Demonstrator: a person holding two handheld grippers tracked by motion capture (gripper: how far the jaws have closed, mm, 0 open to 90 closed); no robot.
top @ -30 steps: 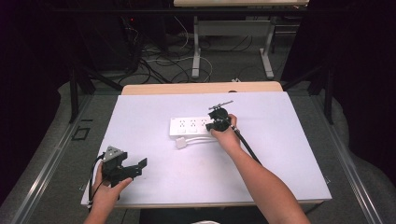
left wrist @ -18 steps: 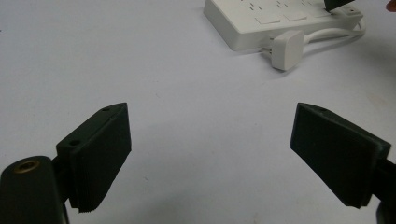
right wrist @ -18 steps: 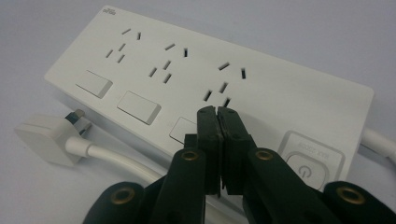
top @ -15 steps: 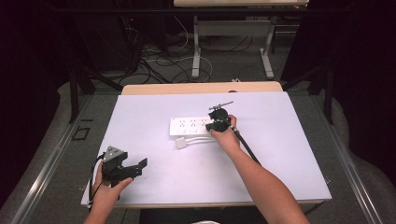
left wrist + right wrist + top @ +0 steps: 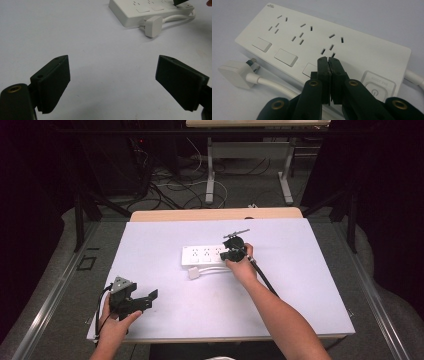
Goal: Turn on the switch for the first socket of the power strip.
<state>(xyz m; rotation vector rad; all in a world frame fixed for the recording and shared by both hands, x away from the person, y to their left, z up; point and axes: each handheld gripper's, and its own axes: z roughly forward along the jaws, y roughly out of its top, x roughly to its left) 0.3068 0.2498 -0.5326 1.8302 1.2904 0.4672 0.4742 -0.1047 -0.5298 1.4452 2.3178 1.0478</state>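
White laminate covers the table (image 5: 165, 245) where you work, and almost all of its surface is bare. The white power strip (image 5: 207, 255) lies near the middle, a little toward the far edge, with its long side running across the table. It lies flat with the sockets facing up, so every switch can be reached from above. Its cable bends back along the near side, and the white plug (image 5: 194, 273) rests on the table just beside the strip, not inserted anywhere.

Your right gripper (image 5: 233, 251) is over the right part of the strip. In the right gripper view its jaws are pressed fully together and hold nothing; the joined tips (image 5: 328, 62) stand at the third rocker switch (image 5: 310, 69), between that switch and the socket above it. I judge that you closed the jaws on purpose, because two joined tips make one narrow finger that can push a small switch. The round power button (image 5: 377, 90) sits just to the right of the tips.

Your left gripper (image 5: 142, 300) waits near the front left corner, well apart from the strip. Its jaws are wide apart and empty, and they point toward the strip.
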